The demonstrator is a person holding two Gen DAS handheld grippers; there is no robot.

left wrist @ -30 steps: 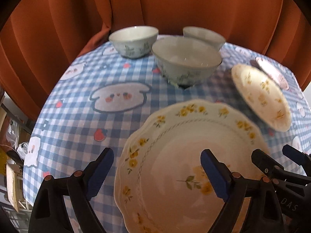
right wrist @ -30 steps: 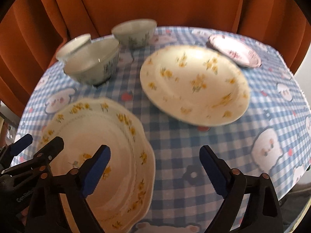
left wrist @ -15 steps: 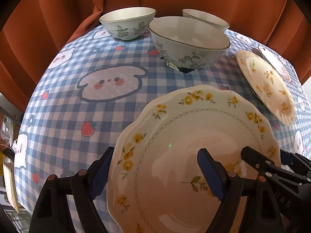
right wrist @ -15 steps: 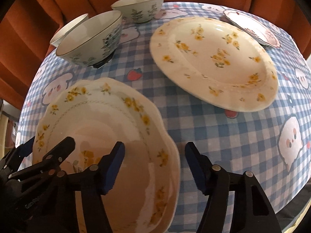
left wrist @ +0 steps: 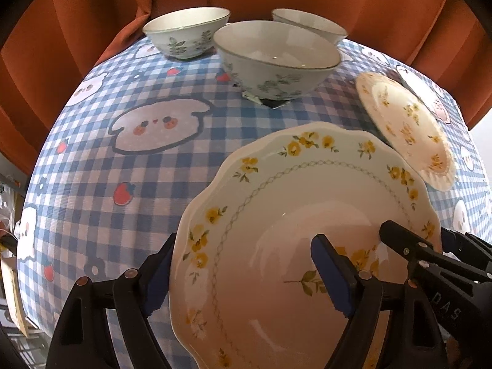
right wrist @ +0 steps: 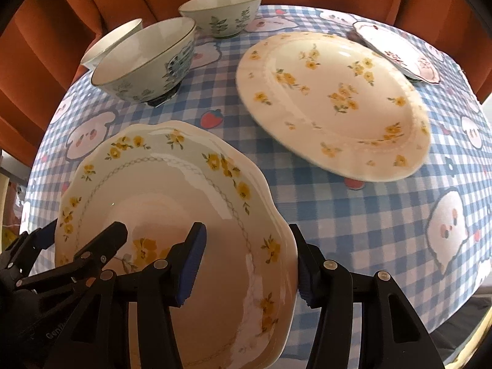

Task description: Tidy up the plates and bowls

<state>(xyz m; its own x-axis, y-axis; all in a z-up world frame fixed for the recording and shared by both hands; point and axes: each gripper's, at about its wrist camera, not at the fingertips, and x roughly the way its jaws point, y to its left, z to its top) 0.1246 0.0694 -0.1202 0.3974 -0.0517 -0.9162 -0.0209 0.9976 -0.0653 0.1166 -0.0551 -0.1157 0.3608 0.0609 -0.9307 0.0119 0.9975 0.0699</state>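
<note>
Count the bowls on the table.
3. The nearest bowl sits mid-table, a second bowl behind it at the back left, a third bowl at the back right, partly hidden.

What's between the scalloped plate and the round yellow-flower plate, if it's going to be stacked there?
Nothing visible. Only bare checked tablecloth lies between the scalloped plate and the round plate. The nearest bowl stands off to the side, clear of that path.
</note>
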